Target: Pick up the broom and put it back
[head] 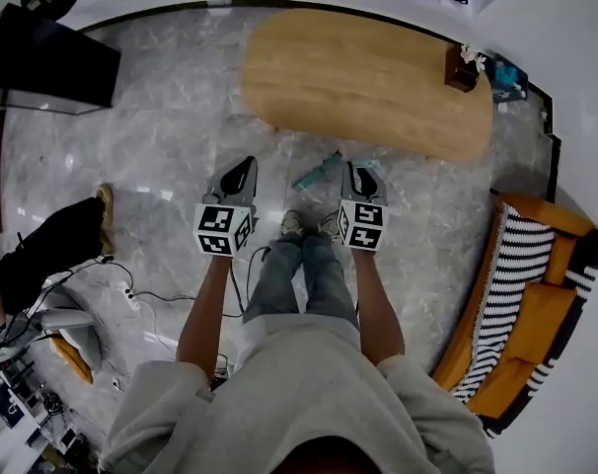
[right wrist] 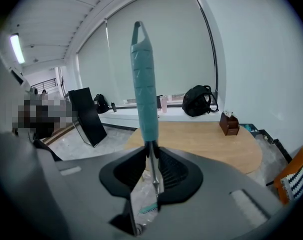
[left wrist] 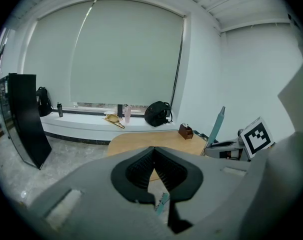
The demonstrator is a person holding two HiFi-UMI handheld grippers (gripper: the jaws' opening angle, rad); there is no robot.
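Observation:
My right gripper (right wrist: 150,151) is shut on the broom's thin metal shaft. The teal handle grip (right wrist: 144,84) stands upright above its jaws. Teal bristles (right wrist: 149,209) show on the marble floor below them. In the head view a teal part of the broom (head: 317,171) lies on the floor between the right gripper (head: 358,173) and the left gripper (head: 245,168). Both grippers hang in front of the person's feet, pointing toward the table. The left gripper (left wrist: 152,151) has its tips together with nothing between them. From the left gripper view the teal handle (left wrist: 216,126) rises above the right gripper's marker cube.
An oval wooden table (head: 368,77) with a small brown box (head: 461,69) stands just ahead. A striped sofa on an orange frame (head: 526,294) is at the right, a black panel (head: 47,62) at the far left. Cables (head: 131,299) trail on the floor at the left.

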